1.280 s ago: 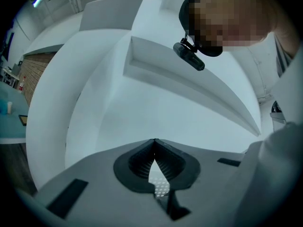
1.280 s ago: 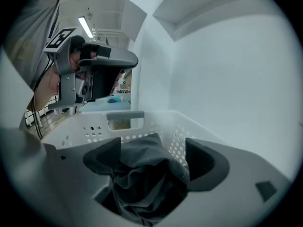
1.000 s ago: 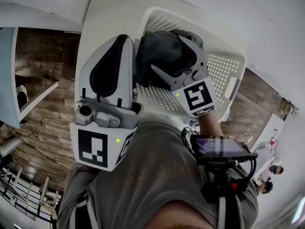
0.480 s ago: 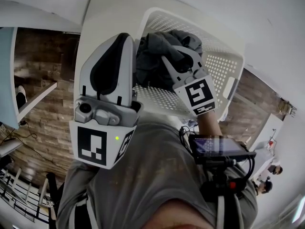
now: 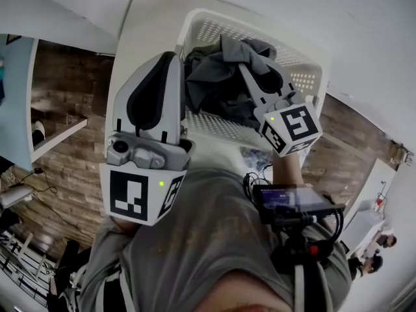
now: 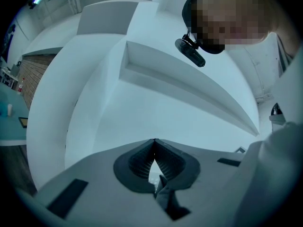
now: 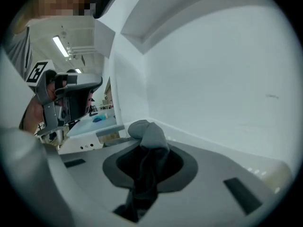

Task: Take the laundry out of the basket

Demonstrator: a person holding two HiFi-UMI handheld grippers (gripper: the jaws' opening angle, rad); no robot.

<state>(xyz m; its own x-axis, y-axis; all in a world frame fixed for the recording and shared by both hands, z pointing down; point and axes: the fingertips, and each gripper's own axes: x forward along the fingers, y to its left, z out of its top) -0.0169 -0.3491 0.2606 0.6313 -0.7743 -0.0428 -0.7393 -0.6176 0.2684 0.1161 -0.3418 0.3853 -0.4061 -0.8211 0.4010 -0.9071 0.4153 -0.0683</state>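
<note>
Since a second ago the right hand-held gripper (image 5: pixel 250 67) has lifted, jaws closing on a bunch of the grey garment (image 5: pixel 214 86), which mostly hangs inside the white laundry basket (image 5: pixel 309 77) on the desk (image 5: pixel 144 31); the left hand-held gripper (image 5: pixel 170 56) is clenched and idle, so removal looks barely begun.

Your grey shirt (image 5: pixel 208 239) fills the lower frame, w/ a black screen unit (image 5: pixel 296 200) on a rig at your chest. Wood-look floor (image 5: pixel 65 155) shows l. & r. of the white table (image 5: pixel 133 51). Pale blue tabletop (image 5: pixel 14 109) at far l.; bystanders (image 5: pixel 367 264) lower r. Right gripper view: ceiling strip light (image 7: pixel 60 46). Left gripper view: your head cam (image 6: pixel 190 52).
</note>
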